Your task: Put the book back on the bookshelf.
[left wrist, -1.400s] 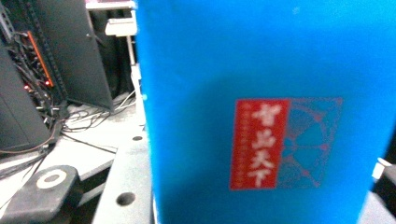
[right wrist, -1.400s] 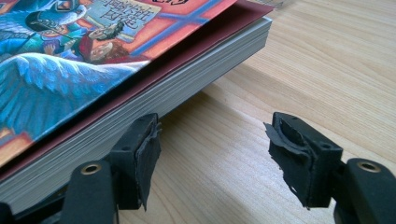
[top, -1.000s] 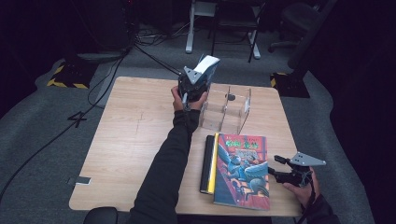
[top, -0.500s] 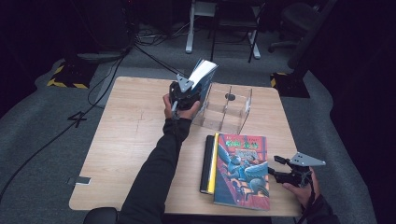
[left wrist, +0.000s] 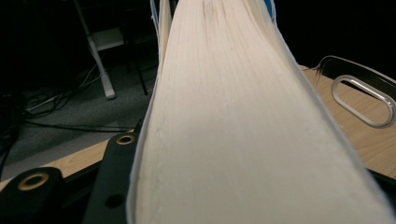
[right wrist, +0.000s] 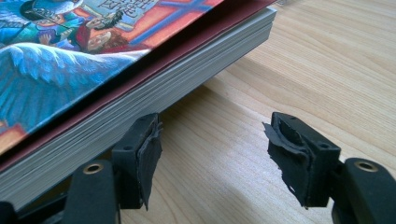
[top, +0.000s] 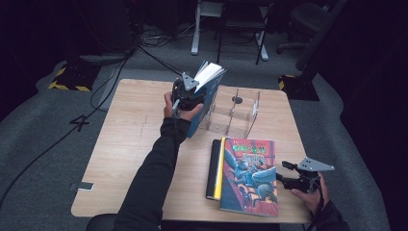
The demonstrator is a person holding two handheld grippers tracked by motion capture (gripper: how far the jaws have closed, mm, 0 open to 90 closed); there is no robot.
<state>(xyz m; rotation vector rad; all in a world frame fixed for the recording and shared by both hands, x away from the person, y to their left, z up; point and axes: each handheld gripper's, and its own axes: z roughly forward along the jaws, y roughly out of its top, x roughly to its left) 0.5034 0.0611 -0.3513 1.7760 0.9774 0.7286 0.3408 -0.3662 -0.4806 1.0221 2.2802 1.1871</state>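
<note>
left gripper (top: 188, 94) is up near the far edge of the worktop (top: 130, 139), clamped on a blue-covered book (top: 208, 91) that it holds off the surface, tilted, pale page block upward, just beside the clear divided rack (top: 235, 113). in the left gripper view the cream page edges of the book (left wrist: 233, 121) run between the black jaws, with the rack's oval handle slot off to one side. right gripper (top: 288, 175) sits low by the near right corner, jaws spread wide and holding nothing, one pad right beside the page edge of the illustrated book (top: 250, 175). that one lies flat on top of a black-and-yellow book (top: 215, 168). its cover shows a winged creature; the title lettering is too blurred to read.
</note>
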